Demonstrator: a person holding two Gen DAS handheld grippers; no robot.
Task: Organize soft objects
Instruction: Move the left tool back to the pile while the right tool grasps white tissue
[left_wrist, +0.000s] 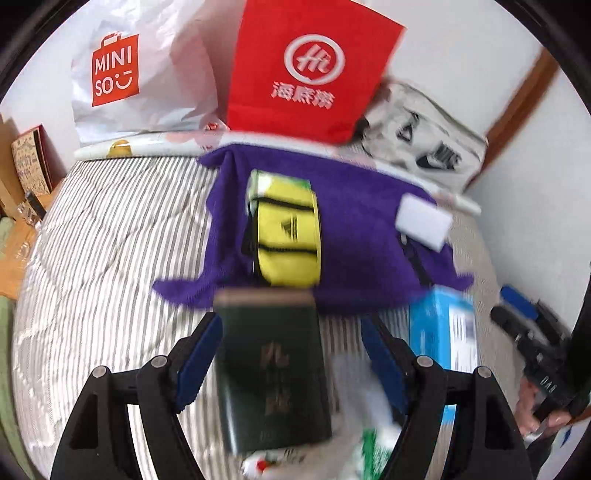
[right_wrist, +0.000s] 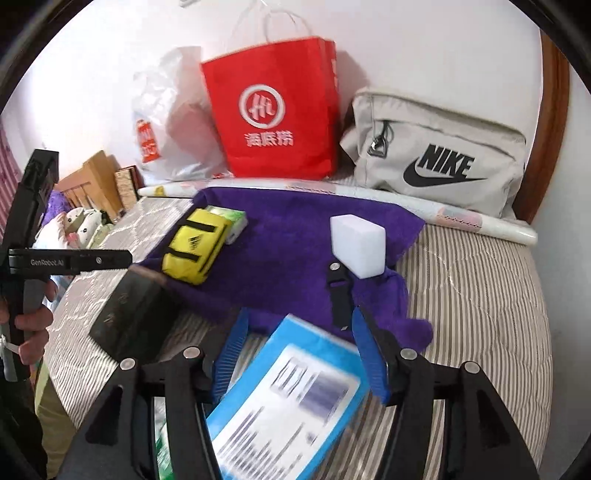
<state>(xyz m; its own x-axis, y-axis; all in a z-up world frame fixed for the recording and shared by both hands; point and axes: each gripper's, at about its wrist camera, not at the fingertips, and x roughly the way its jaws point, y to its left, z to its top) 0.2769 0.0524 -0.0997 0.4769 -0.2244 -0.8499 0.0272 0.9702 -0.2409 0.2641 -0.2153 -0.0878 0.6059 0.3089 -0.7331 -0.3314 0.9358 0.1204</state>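
A striped bed (right_wrist: 480, 295) carries the clutter. On the left, a hand (right_wrist: 31, 328) wraps the grip of the left gripper (left_wrist: 291, 354), which tilts steeply down toward the bedding. Its blue-padded fingers (left_wrist: 195, 365) stand wide apart, and a dark green box (left_wrist: 271, 369) lies in the gap between them, long axis running away from the camera toward the wall; the left pad sits just beside the box, but the blur does not settle whether it touches.

Beyond it a purple towel (right_wrist: 295, 251) is spread flat on the bed, its long side running across the view. On the towel's left part lies a yellow pouch (right_wrist: 194, 251), long axis angled toward the far left, against a green-and-white pack (right_wrist: 232, 218). Toward the towel's right edge a white foam block (right_wrist: 358, 243) stands upright, with a black strap clip (right_wrist: 340, 291) just in front, pointing toward the camera.

On the right, the right gripper (right_wrist: 303, 354) also slopes down, fingers parted. A blue packet (right_wrist: 288, 398) lies between them, long axis slanting from near left to far right; neither pad presses on it.

Along the wall stand a white shopping bag (right_wrist: 166, 122), a red paper bag (right_wrist: 273, 110) and a grey sports bag (right_wrist: 439, 155).
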